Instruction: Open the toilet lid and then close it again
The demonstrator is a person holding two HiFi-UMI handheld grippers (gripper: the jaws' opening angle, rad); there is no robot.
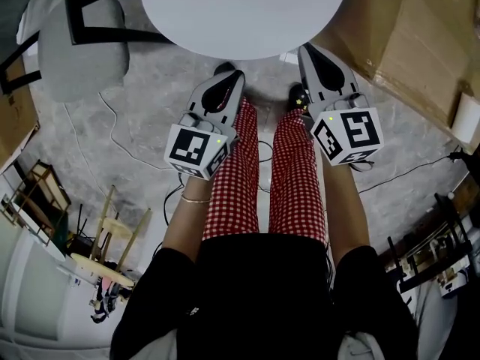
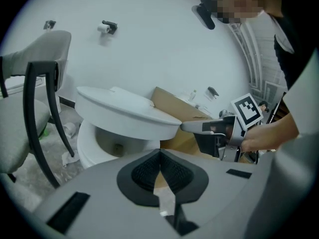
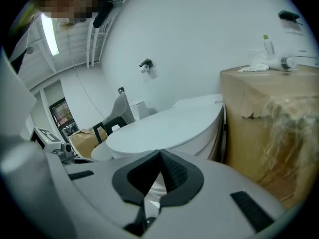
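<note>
The toilet lid (image 1: 247, 13) lies straight ahead of the person, a white oval whose long axis runs from the wall end toward the person's feet. In the left gripper view the lid (image 2: 124, 111) is tilted, its front edge lifted clear of the bowl (image 2: 92, 151), so the bowl's inside shows in the gap beneath.

The right gripper (image 2: 185, 126) has its tip touching the lid's front rim on the person's right. Its jaws are clenched together with nothing between them, and its own view looks along the lid's top (image 3: 169, 126). The left gripper (image 1: 234, 75) hangs just in front of the lid on the other side, apart from it, with its jaws likewise pressed together and empty.

A tall cardboard box (image 3: 269, 123) stands close against the toilet's right side, hemming in the right gripper. A bottle (image 3: 269, 44) and some small clutter sit on its top. A grey chair with a black frame (image 2: 30, 113) stands just beside the toilet on the left. Crumpled paper (image 2: 67, 156) lies on the floor between the chair and the bowl. A toilet roll holder (image 2: 107, 27) hangs on the white wall behind.

The person's legs in red checked trousers (image 1: 292, 178) stand directly before the bowl, between the two grippers. Cables (image 1: 112, 133) trail over the mottled grey floor (image 1: 150, 88).
</note>
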